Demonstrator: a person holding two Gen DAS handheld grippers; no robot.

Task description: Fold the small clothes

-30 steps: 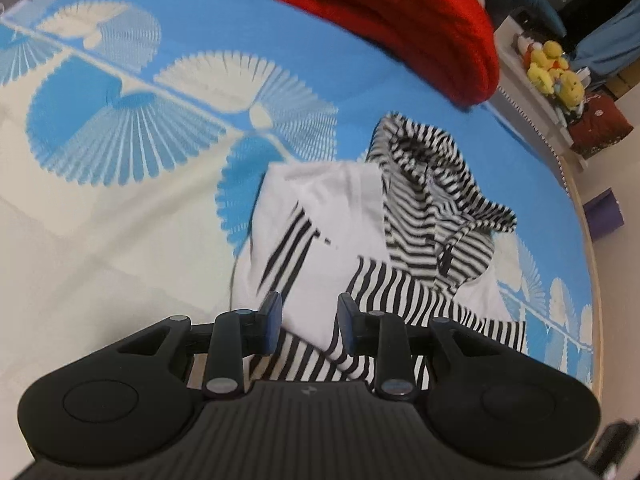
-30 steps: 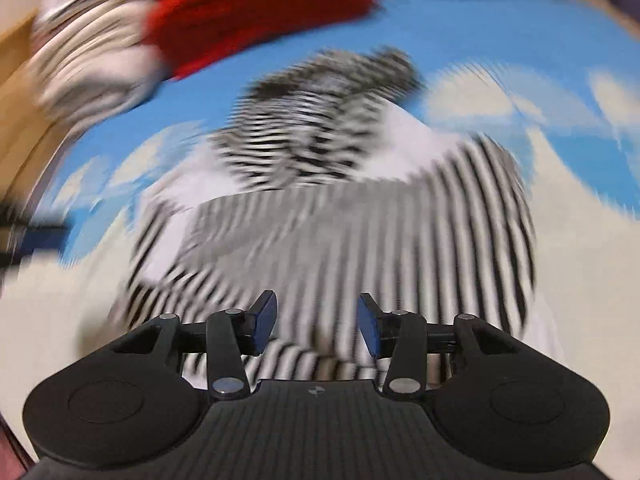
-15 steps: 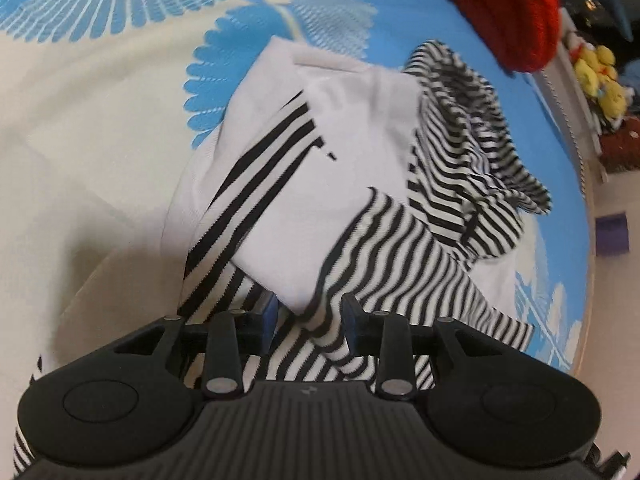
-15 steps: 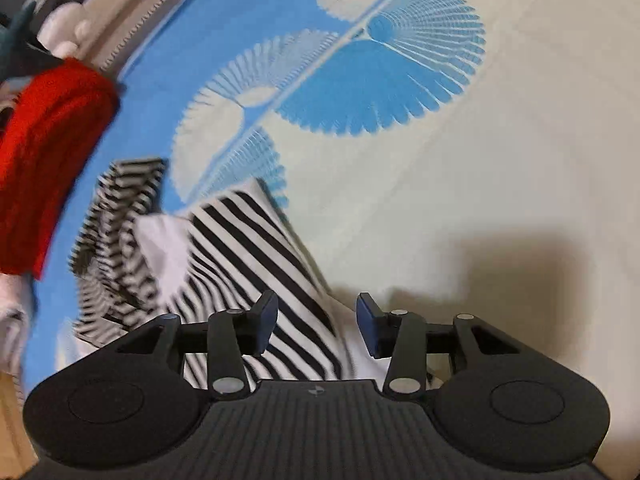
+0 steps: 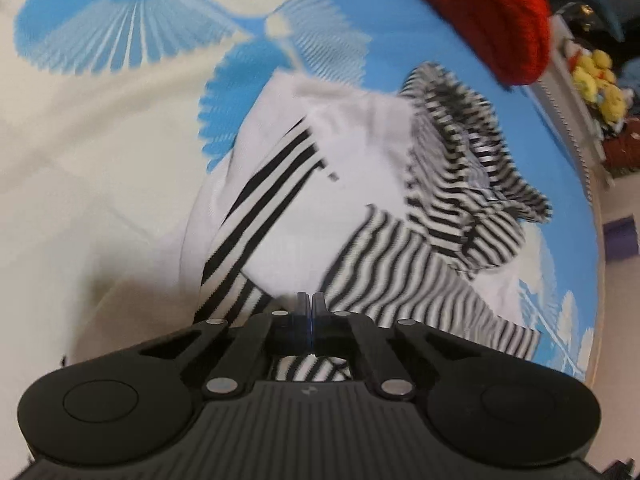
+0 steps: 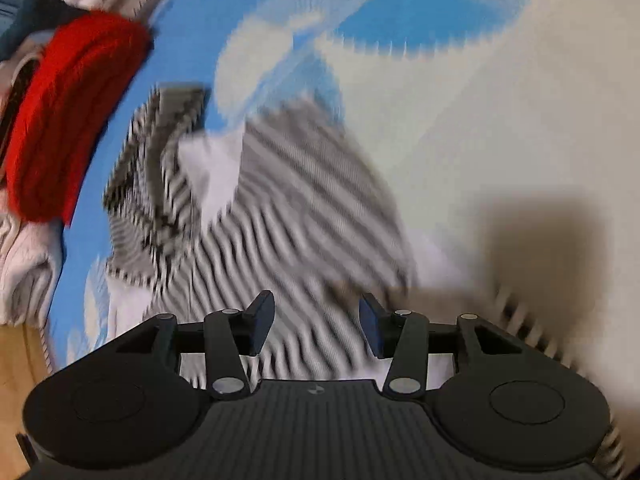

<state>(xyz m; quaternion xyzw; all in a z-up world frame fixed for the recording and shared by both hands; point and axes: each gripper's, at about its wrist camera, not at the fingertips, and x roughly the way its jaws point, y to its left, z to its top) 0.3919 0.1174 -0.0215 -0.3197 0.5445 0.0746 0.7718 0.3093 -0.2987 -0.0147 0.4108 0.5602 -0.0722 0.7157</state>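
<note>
A small black-and-white striped hooded garment (image 5: 360, 184) lies partly folded on a blue and cream patterned blanket (image 5: 100, 128). My left gripper (image 5: 307, 304) is shut on the near striped edge of the garment. In the right wrist view the same garment (image 6: 280, 208) is blurred by motion. My right gripper (image 6: 316, 320) is open just above the garment's near edge, with striped cloth showing between the fingers.
A red knitted garment (image 5: 492, 12) lies at the far edge of the blanket and also shows in the right wrist view (image 6: 68, 112). A folded whitish knit (image 6: 24, 264) lies beside it. Yellow plush toys (image 5: 600, 80) sit beyond the bed edge.
My left gripper has closed on the striped edge of the garment. My right gripper has stayed open and moved over the garment's near edge; its view is now blurred.
</note>
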